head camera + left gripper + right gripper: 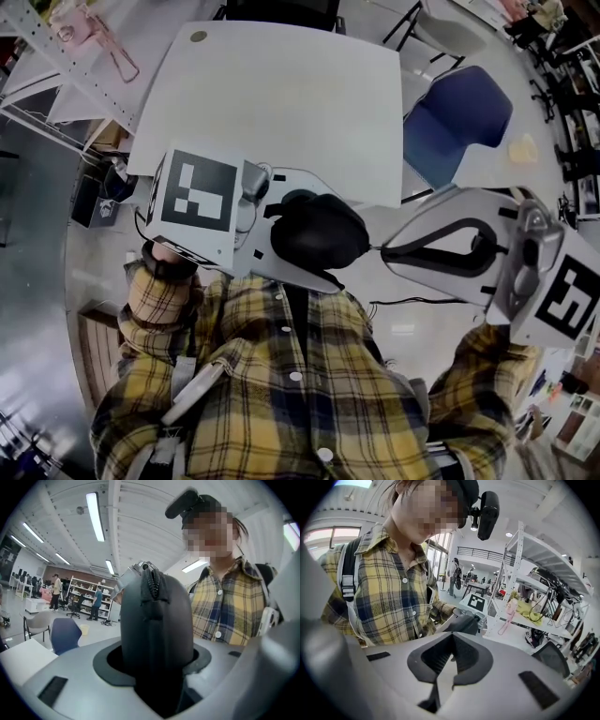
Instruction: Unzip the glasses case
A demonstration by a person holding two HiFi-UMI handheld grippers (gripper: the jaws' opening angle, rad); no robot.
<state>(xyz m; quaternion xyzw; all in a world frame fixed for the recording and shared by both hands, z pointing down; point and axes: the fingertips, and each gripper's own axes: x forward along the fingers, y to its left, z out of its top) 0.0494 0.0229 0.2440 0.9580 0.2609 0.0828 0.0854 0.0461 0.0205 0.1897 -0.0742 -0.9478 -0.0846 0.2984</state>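
Left gripper (157, 665): clamped on the black glasses case (319, 231), jaws grasping its lower body.
Case position: held in the air in front of the person's plaid shirt (281, 394), near the white table (281, 94) edge; not resting on it.
Zipper (151, 581): runs over the case's rounded top, teeth look closed there.
Right gripper (451, 639): jaws drawn together, tips meeting the case's right end; whether a pull tab is pinched, too small to tell.
Surroundings: blue chair (459, 117) beyond the table.

Both gripper views face the person (225, 606).
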